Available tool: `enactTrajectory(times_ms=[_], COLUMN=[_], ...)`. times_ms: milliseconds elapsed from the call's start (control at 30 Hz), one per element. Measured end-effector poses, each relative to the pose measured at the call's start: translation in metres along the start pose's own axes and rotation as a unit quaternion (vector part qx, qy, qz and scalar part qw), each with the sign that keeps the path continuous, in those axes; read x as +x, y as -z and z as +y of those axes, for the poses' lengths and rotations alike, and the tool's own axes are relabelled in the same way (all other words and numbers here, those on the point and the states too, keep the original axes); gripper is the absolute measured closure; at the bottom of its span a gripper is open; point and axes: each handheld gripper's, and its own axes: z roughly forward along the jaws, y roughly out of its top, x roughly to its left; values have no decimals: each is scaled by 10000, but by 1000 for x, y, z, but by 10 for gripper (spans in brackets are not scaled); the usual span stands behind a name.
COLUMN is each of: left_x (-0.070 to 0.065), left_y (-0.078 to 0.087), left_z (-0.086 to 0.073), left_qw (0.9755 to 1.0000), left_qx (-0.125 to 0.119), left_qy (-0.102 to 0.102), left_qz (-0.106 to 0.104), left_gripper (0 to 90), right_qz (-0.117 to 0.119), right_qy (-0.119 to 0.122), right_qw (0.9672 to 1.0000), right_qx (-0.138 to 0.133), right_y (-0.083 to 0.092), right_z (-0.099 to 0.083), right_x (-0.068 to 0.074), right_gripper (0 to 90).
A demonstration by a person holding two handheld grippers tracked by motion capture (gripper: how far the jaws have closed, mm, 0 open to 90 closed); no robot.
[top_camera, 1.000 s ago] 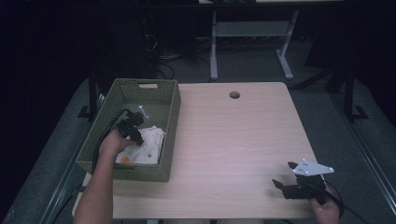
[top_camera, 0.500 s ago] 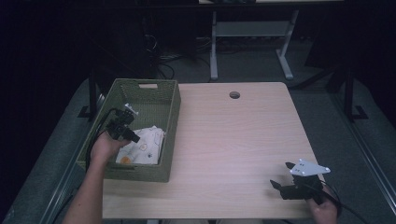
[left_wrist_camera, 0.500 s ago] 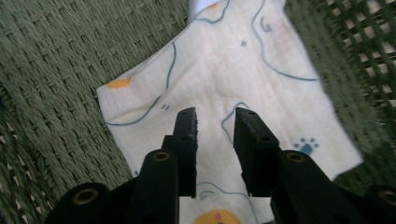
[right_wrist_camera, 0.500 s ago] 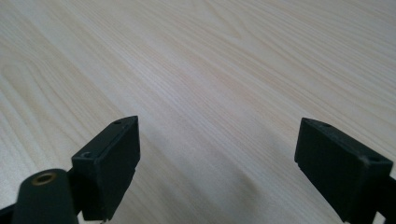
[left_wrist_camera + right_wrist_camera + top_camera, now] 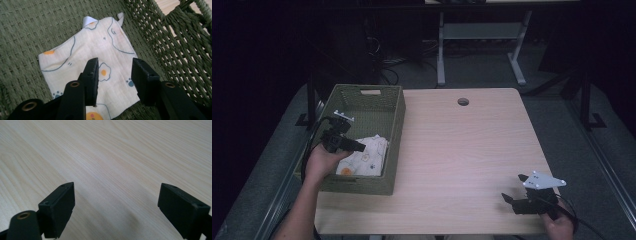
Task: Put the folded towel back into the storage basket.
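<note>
Wooden table (image 5: 462, 150) in a dim room, green woven basket (image 5: 389, 107) on its left side, round cable hole (image 5: 463, 101) near the far edge. Folded printed cloth (image 5: 100, 62) (fried eggs, paw prints) lies flat on the basket floor by the side wall. Left gripper (image 5: 357, 147) hovers over it, jaws just been opening, partly apart, nothing between them. Right gripper (image 5: 514, 192) sits low over bare tabletop at the near right corner, jaws wide, empty. Desk frame (image 5: 482, 35) stands behind.

Left claw (image 5: 113, 75) jaws apart, just been opening — nothing between them. Below: printed cloth (image 5: 100, 67) w/ egg + paw pattern lying flat on green woven basket (image 5: 32, 27) floor — bench strip top right.
</note>
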Motion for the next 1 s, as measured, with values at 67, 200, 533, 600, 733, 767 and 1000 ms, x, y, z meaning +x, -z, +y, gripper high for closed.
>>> enactTrajectory(times_ms=[67,200,533,600,733,767,1000], left_x=[0,-4,-17,-18,-26,-27,-25], left_y=[2,4,15,17,19,20,16], left_z=[-2,-7,-10,-10,-9,-9,-11], left_qw=[9999,9996,9980,9974,9964,9966,9958], left_qx=[-108,-222,-589,-665,-773,-758,-825], left_qy=[77,104,71,59,-7,-37,78], left_qz=[-106,-135,-213,-258,-337,-329,-389], left_gripper=[563,531,463,458,450,450,450], right_qz=[-6,-19,-50,-63,-83,-84,-112], right_qy=[-35,-49,4,3,-12,-14,-14], right_qw=[10000,10000,10000,10000,10000,10000,9999], right_qx=[-27,-36,-40,-35,-35,-37,-70], right_y=[1,1,2,2,3,3,6], right_z=[0,0,1,1,1,1,1], right_x=[0,1,2,2,2,2,1], right_gripper=[137,137,137,137,137,137,137])
